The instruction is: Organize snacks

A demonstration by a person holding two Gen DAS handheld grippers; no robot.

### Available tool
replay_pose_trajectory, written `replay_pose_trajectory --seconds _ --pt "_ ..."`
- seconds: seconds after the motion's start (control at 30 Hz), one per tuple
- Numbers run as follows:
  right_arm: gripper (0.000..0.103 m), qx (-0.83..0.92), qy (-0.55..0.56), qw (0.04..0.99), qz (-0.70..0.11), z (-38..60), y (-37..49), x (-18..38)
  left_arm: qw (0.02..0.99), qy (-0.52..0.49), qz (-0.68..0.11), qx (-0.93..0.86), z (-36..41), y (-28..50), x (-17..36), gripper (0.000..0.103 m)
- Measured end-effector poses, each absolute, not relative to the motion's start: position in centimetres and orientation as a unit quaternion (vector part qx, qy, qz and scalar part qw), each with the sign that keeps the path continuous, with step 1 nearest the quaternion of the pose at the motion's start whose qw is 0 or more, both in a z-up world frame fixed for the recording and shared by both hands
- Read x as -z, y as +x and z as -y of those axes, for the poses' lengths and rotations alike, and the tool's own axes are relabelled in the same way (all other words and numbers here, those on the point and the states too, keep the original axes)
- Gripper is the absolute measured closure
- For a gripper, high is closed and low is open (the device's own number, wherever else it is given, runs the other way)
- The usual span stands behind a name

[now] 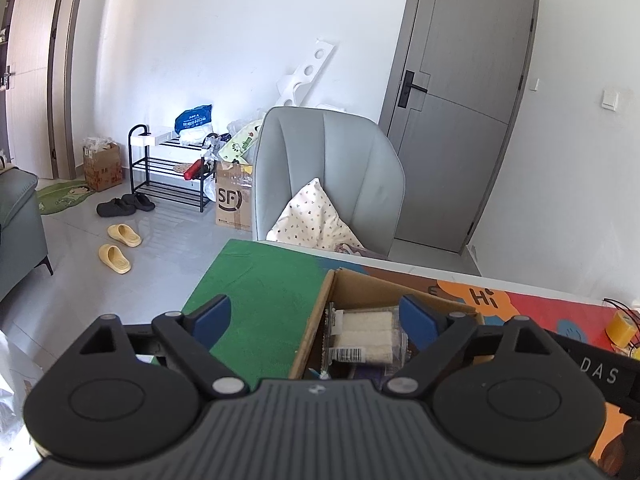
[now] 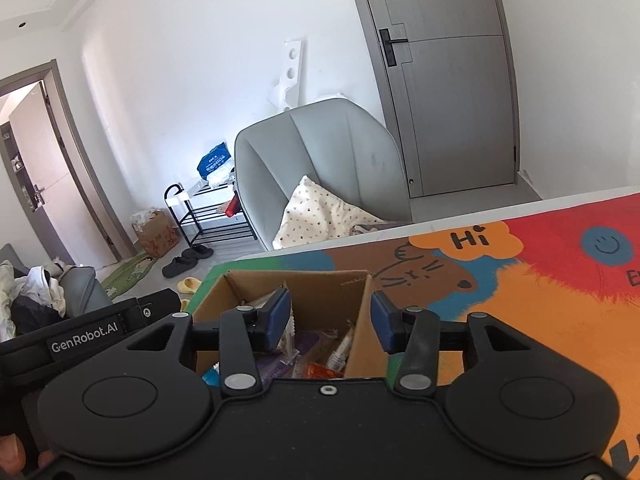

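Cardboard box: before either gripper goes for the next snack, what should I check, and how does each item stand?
1. Left gripper empty: ok, jaws wide, nothing between them.
2. Right gripper empty: ok, jaws apart, pads touch nothing.
3. Cardboard box open on top: ok.
4. White wafer pack lying inside the box: ok.
5. Room left in the box: cannot tell, grippers hide most of its floor.
6. Snacks still outside on the mat: cannot tell from these views.

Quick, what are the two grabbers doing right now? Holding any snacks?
Left gripper: open, holding nothing, over the brown cardboard box.
Right gripper: open, holding nothing, over the same box.
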State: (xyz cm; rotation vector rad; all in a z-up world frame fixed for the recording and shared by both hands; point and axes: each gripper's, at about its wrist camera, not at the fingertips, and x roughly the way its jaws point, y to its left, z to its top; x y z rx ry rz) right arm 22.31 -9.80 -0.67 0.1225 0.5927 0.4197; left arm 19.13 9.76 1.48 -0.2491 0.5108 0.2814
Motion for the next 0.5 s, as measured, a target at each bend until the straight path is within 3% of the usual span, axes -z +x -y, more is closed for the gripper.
replay_pose_trajectory --seconds 0.5 --pt "0.035 -0.190 0.064 0.936 -0.288 13.6 18.9 0.7 0.951 -0.078 -0.265 -0.141 -6.6 16.1 -1.3 0.006"
